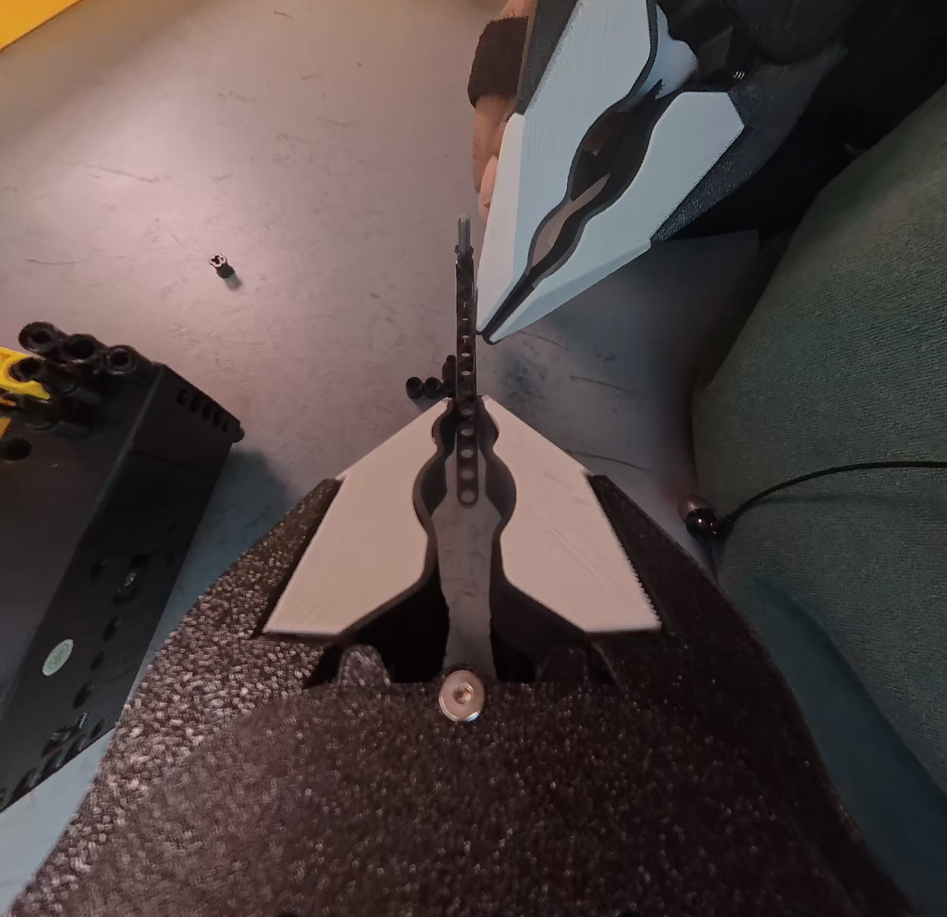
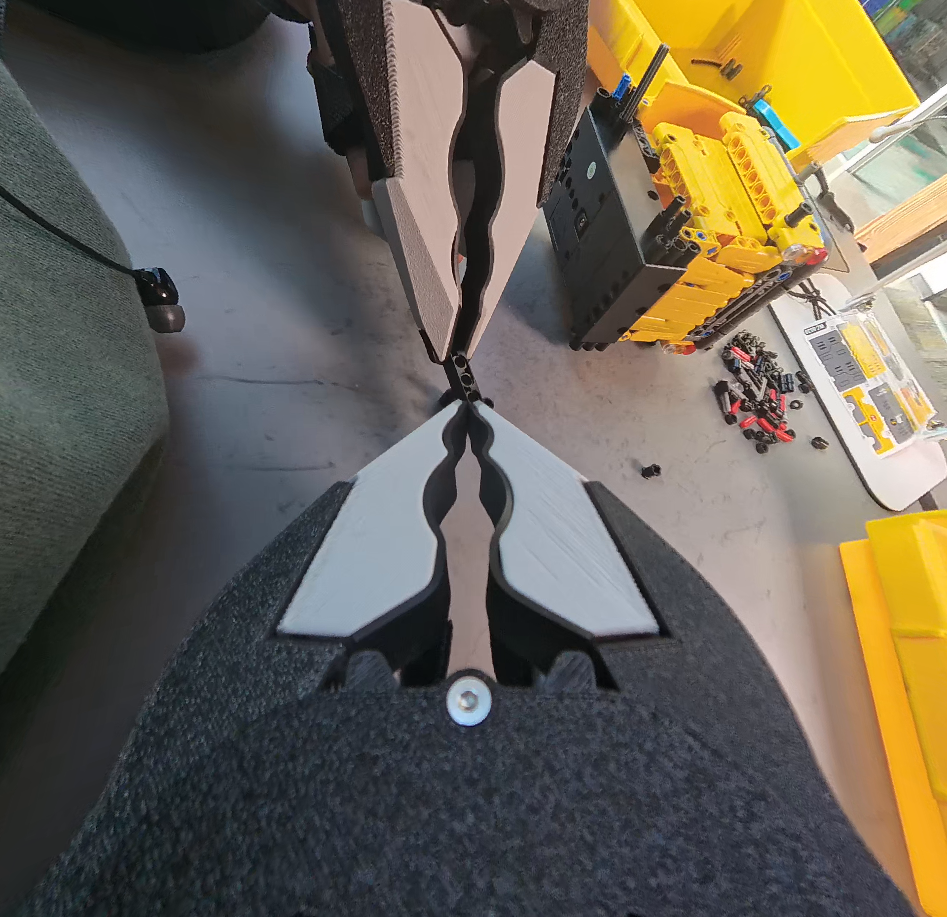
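In the left wrist view my left gripper (image 1: pixel 465 406) is shut on a long thin black beam with a row of holes (image 1: pixel 466 375). The beam sticks out forward past the fingertips. Short black pins (image 1: pixel 425 385) jut from its left side. My right gripper (image 1: pixel 487 335) comes in from the upper right, shut, with its tips against the beam's right side. In the right wrist view the right gripper (image 2: pixel 469 406) meets the beam (image 2: pixel 465 375) end on, facing the left gripper (image 2: pixel 456 349). I cannot tell whether anything small sits between the right tips.
A black and yellow brick model (image 2: pixel 692 237) stands to the right, also seen in the left wrist view (image 1: pixel 102 457). A pile of small black and red pins (image 2: pixel 753 395), a loose pin (image 1: pixel 223 266), a sleeved sheet (image 2: pixel 871 375) and yellow bins (image 2: pixel 768 47) lie nearby. Green fabric (image 1: pixel 845 431) borders the table. My left and right fingertips are right by each other.
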Demonstrator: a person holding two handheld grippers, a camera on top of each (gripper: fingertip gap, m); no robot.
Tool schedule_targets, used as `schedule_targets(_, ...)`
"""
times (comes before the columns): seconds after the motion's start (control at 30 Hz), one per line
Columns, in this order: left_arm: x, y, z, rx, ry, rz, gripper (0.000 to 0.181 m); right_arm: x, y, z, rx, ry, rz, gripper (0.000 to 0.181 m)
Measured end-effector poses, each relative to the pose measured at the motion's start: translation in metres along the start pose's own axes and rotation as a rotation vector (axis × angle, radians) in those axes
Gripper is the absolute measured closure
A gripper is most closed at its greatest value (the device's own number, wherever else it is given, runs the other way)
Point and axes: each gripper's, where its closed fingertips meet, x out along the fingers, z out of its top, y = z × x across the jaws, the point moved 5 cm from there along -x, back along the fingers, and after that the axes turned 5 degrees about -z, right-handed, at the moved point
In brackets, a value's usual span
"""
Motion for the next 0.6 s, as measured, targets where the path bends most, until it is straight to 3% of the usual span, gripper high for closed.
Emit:
schedule_targets(0.33, 0.001, -0.001, 0.001, 0.006, -0.003, 0.001, 0.175, -0.005, -0.002, 0.010, 0.013, -0.069, 0.037, 0.180)
schedule_targets(0.47, 0.001, -0.001, 0.001, 0.004, -0.008, 0.004, 0.175, -0.022, -0.027, 0.009, 0.006, -0.089, 0.059, 0.168)
schedule_targets(0.6, 0.001, 0.000, 0.001, 0.009, -0.011, 0.013, 0.175, -0.019, -0.036, -0.014, 0.016, -0.011, 0.218, 0.153)
